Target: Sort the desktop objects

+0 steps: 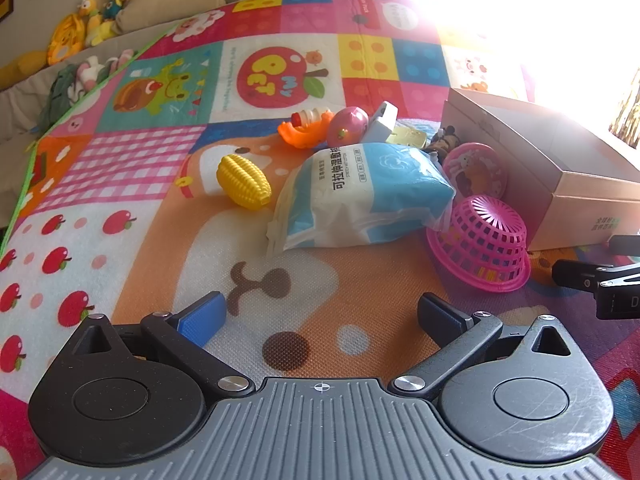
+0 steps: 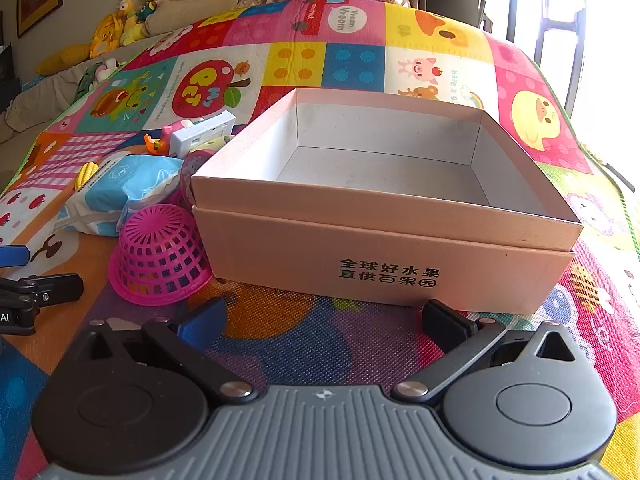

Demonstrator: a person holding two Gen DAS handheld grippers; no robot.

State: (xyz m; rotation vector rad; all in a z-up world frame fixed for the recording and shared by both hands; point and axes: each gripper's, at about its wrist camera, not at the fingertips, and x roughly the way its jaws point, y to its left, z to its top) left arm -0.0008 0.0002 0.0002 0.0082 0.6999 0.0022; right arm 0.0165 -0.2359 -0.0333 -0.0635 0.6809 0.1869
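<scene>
The cardboard box (image 2: 384,252) stands open on the play mat (image 2: 304,344); its front wall carries the print "全球好水果 直供百果园". Left of it, touching, lies an overturned pink basket (image 2: 160,264), and behind that a wet wipes pack (image 1: 360,196) marked "可拉伸湿敷棉". A yellow toy corn (image 1: 243,182) lies nearby. The mat shows "PET" and "Vroom". The left gripper (image 1: 322,316) and the right gripper (image 2: 324,320) both have jaws spread wide, nothing between them.
</scene>
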